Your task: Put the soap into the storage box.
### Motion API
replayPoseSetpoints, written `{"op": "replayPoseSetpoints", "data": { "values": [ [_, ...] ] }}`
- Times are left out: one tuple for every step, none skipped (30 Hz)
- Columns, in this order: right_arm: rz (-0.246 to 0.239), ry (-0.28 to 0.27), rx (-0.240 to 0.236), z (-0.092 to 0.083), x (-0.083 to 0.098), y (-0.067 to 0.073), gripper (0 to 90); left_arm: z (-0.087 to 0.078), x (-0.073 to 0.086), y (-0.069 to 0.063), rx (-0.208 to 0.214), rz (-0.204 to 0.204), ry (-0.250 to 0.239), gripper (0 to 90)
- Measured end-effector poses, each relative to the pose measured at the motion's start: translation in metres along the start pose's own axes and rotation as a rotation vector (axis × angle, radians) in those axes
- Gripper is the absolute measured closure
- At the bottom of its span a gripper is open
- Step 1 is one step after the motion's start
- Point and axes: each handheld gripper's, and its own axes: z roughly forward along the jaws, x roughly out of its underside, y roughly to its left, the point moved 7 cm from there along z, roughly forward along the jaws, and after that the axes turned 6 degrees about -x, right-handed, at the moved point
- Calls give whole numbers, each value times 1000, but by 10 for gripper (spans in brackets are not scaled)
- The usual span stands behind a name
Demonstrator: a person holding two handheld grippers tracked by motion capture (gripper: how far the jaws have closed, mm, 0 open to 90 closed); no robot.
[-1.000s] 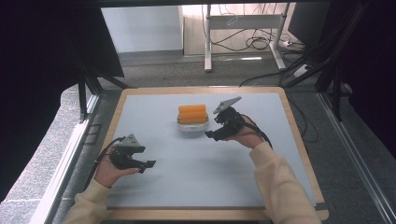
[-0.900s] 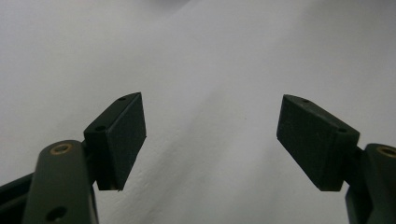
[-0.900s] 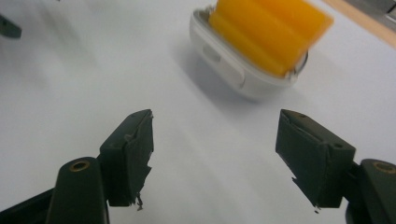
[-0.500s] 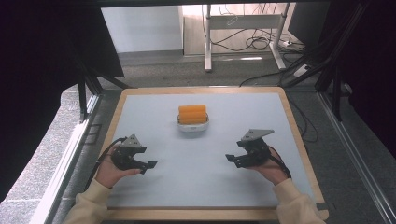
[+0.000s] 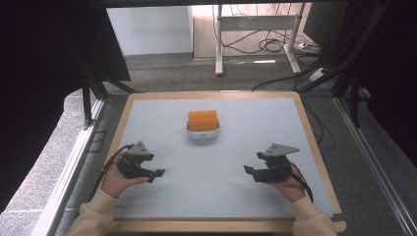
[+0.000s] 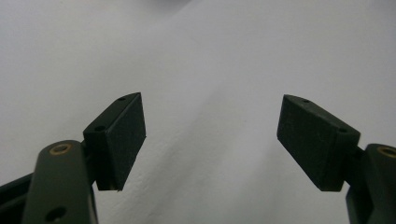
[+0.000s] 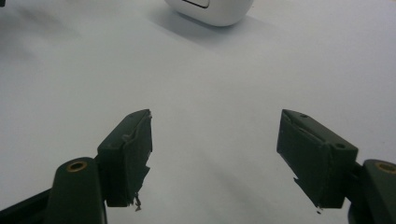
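An orange ribbed block (image 5: 202, 120) rests in a small white dish (image 5: 202, 132) at the middle of the pale blue table top. My left gripper (image 5: 156, 174) sits low at the front left, held in a hand, jaws open and pointing right; in the left gripper view (image 6: 212, 135) nothing lies between its pads. My right gripper (image 5: 250, 171) sits at the front right, jaws open and pointing left, apart from the dish. In the right gripper view (image 7: 215, 154) bare table lies between the worn pads, and the white dish (image 7: 212, 10) shows at the top edge.
The table (image 5: 295, 128) has a wooden rim (image 5: 314, 142). Black frame posts (image 5: 88, 103) stand at the left and right sides. Beyond the far edge are a desk's legs (image 5: 219, 44) and cables (image 5: 275, 45) on the floor.
My right gripper has drawn back from beside the dish to the front right of the table and sunk lower. The left gripper has stayed where it was.
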Motion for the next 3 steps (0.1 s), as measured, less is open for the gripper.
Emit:
{"op": "replayPoseSetpoints", "data": {
  "values": [
    [-2, -3, -7, 0, 3, 0, 262, 0, -1, 1, -1, -7, -5, 236],
    [-10, -3, -4, 0, 6, 0, 258, 0, -2, 1, 0, -7, -3, 236],
    [-23, -2, 4, 1, 7, -1, 254, 0, -3, 2, -3, -8, -4, 236]
  ]
}}
